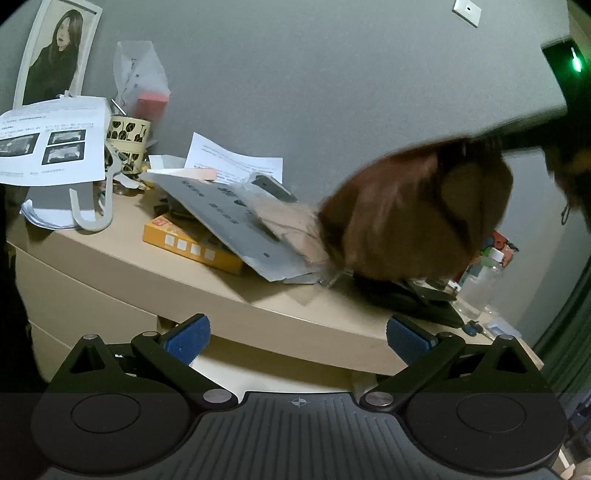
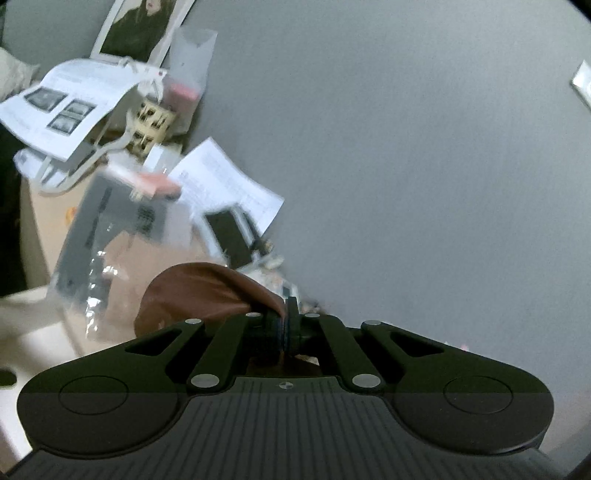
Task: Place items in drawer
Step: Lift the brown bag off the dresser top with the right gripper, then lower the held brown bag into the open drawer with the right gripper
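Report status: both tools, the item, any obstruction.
Left tool open, empty. Right tool shut on brown pouch, lifted above the dresser top. Grey envelope and papers close alongside.

Brown pouch [image 1: 417,214]: motion-blurred in the left wrist view, outline smeared, material not readable; it hides the dark items behind and below it. In the right wrist view its near end [image 2: 207,295] is covered by the right gripper [image 2: 286,325].
Grey envelope [image 2: 110,229]: blurred, print illegible.
Framed picture [image 2: 136,26]: cut off by the top edge.
Clear bottle [image 1: 484,280]: partly hidden behind the pouch, contents not discernible.
Printed sheets [image 1: 51,144]: text too small to read.
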Action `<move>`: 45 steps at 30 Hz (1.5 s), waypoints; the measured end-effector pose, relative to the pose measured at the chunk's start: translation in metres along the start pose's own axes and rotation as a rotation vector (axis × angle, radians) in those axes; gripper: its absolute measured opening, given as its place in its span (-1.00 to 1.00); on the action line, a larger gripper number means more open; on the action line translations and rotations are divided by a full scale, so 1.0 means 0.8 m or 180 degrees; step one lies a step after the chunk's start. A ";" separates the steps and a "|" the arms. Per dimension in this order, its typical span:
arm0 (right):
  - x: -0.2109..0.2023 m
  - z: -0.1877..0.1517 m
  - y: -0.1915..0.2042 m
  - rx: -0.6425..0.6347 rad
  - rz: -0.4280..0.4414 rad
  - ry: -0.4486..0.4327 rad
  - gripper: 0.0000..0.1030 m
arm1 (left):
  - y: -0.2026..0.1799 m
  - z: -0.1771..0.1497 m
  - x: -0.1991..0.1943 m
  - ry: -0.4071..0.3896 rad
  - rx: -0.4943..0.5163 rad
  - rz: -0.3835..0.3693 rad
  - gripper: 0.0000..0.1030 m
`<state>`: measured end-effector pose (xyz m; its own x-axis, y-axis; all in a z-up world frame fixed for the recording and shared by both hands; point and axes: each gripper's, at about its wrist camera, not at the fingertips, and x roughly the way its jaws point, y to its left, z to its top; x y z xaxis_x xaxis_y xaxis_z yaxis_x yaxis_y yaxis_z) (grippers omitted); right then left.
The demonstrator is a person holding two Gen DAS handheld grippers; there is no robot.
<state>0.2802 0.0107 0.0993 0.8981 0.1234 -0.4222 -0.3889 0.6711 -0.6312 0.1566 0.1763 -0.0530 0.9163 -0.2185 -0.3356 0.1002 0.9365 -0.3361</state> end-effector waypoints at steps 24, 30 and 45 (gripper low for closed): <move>-0.158 -0.014 -0.007 0.0176 0.0540 -0.0414 -0.99 | 0.035 0.013 -0.016 -0.0096 -0.0193 0.0012 1.00; -0.142 -0.049 0.051 0.0095 0.0841 -0.0250 -0.99 | 0.044 0.015 -0.020 -0.0080 -0.0203 0.0034 1.00; -0.048 -0.109 0.154 0.0188 0.1128 -0.0065 -0.99 | 0.044 0.010 -0.007 0.0093 -0.0096 0.0150 1.00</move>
<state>0.1797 0.0248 -0.0188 0.7137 0.3702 -0.5946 -0.6649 0.6250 -0.4090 0.1581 0.2123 -0.0558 0.9080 -0.1827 -0.3771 0.0451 0.9373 -0.3456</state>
